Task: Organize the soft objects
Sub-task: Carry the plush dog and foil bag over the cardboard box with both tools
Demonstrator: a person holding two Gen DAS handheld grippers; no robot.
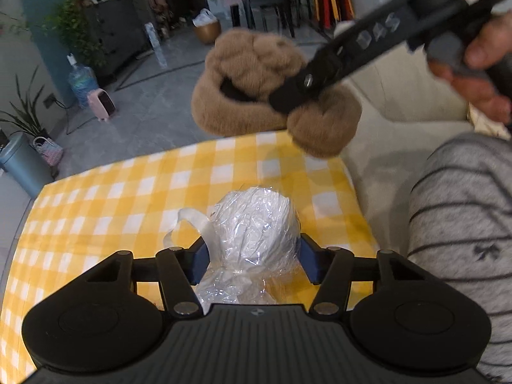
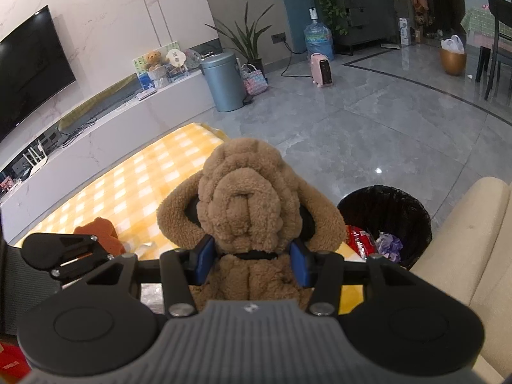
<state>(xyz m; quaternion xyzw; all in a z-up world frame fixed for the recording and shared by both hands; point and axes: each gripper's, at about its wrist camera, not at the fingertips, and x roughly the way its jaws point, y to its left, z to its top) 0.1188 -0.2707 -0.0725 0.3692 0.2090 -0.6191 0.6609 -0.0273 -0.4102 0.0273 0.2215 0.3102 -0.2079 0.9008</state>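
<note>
I take the yellow checked table (image 1: 112,198) as my landmark. My right hand (image 1: 473,73) reaches in from the sofa (image 1: 400,102) side, holding my right gripper (image 2: 249,256) raised above the table's far edge, angled down toward it. Its blue pads (image 2: 204,257) are pressed into the neck of the brown plush dog (image 2: 246,198), which hangs clear of the table, face toward the camera, ears drooping on both sides. My left gripper (image 1: 252,256) sits low over the near part of the table, its fingers closed against a white bundle wrapped in clear plastic (image 1: 256,220) that rests on the cloth. Beside the table's corner stands a black bin (image 2: 387,220).
</note>
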